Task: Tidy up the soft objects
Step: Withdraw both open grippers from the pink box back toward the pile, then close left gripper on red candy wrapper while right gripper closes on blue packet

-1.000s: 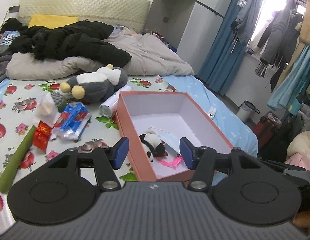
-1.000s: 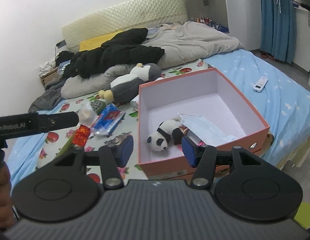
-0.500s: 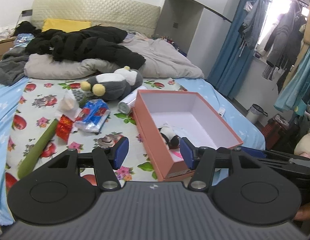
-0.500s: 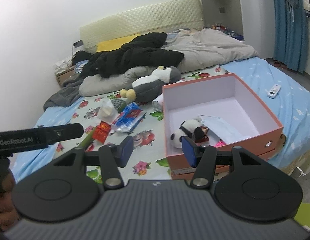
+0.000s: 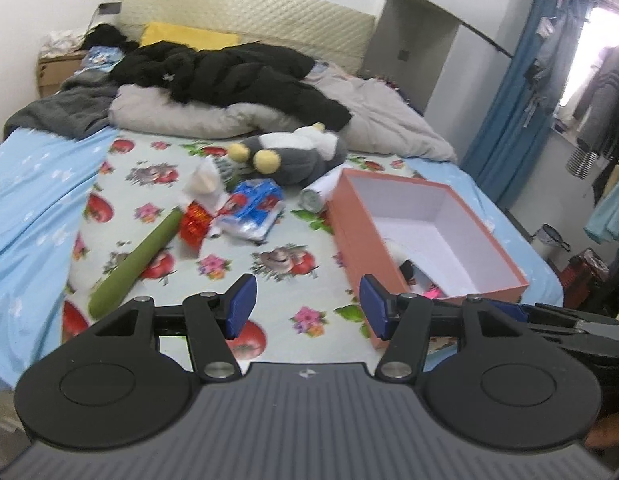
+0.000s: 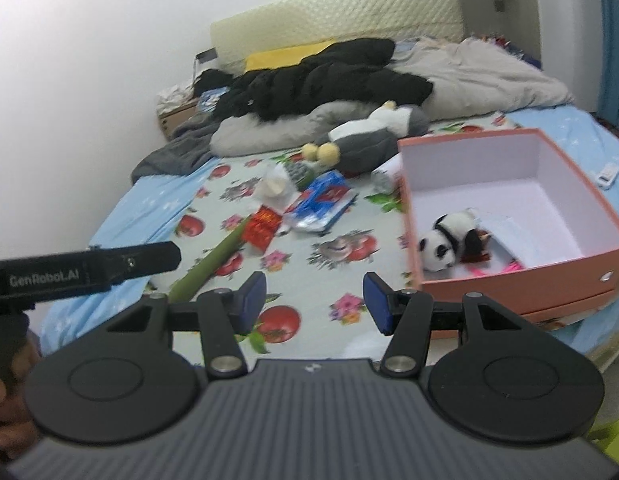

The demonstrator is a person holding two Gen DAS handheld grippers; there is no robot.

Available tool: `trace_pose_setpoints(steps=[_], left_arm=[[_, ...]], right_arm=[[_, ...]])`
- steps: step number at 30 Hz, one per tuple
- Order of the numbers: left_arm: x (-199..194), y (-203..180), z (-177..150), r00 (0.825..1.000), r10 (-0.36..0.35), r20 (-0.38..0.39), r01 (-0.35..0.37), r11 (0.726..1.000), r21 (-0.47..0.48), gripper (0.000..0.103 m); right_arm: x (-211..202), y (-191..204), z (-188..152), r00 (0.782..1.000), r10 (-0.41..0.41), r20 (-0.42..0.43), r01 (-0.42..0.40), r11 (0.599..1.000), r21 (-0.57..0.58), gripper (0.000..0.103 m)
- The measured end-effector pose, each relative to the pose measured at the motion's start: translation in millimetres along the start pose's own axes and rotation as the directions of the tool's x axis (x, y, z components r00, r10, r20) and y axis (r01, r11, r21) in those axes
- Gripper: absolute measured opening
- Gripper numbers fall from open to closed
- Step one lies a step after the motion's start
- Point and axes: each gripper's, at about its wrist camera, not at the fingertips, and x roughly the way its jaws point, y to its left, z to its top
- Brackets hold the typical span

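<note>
Both of your grippers hang above the near end of the bed with nothing between their blue pads. Your left gripper (image 5: 304, 306) has its jaws apart over the fruit-print sheet (image 5: 269, 268), and your right gripper (image 6: 314, 302) likewise stands open and empty over the same sheet, just left of the box.

The orange box (image 6: 509, 276) sits open at the right side of the bed. The small panda plush (image 6: 443, 246) lies inside it against the near-left corner, next to a pale face mask (image 6: 517, 236) and something pink (image 6: 509, 267) by the front wall.

Out on the sheet, the big grey penguin plush (image 5: 293, 156) lies on its side near the grey duvet (image 5: 389, 116), its yellow feet pointing left. In front of it you have the blue-and-white packet (image 5: 251, 212), the red packet (image 5: 195, 224), a clear plastic bag (image 5: 203, 180) and the long green cucumber-shaped toy (image 5: 135, 260), all loose and well apart from both grippers. A white cylinder (image 5: 319, 194) rests between the penguin and the box's far-left corner
</note>
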Motion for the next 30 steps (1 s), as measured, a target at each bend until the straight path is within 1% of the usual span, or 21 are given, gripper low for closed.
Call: trace_pose_setpoints(steps=[4,7,12,20,26,30], left_arm=[[6.1,19.6,-2.9,0.999,0.032,-0.011,-0.032,0.998,-0.051,0.063],[16.2,31.4,-0.8,0.999,0.036,-0.017,-0.037,0.995,-0.088,0.063],[44.9,49.3,9.0,0.998,0.047,-0.044,-0.052,0.992,-0.113,0.063],[107.8,80.8,30.8,0.994,0.075,-0.084,-0.086,0.988,-0.125,0.063],[163.2,111.8,42.5,0.987,0.121,-0.110,-0.138,0.977,-0.162,0.063],[201.8,131.4,48.2,0.983,0.139,-0.120,-0.159,0.972,-0.174,0.063]], right_arm=[[16.1,9.9,-0.3,0.999,0.026,-0.032,-0.026,1.000,-0.007,0.056],[28.0,12.1,1.1,0.999,0.018,-0.045,-0.018,1.000,-0.006,0.056],[55.0,10.8,9.5,0.996,0.005,-0.087,-0.005,1.000,0.002,0.056],[105.3,10.1,33.8,0.992,0.001,-0.129,0.001,1.000,0.015,0.056],[156.8,9.6,50.2,0.982,0.019,-0.186,-0.018,1.000,0.005,0.056],[192.6,8.0,62.3,0.977,0.032,-0.212,-0.031,0.999,0.008,0.056]])
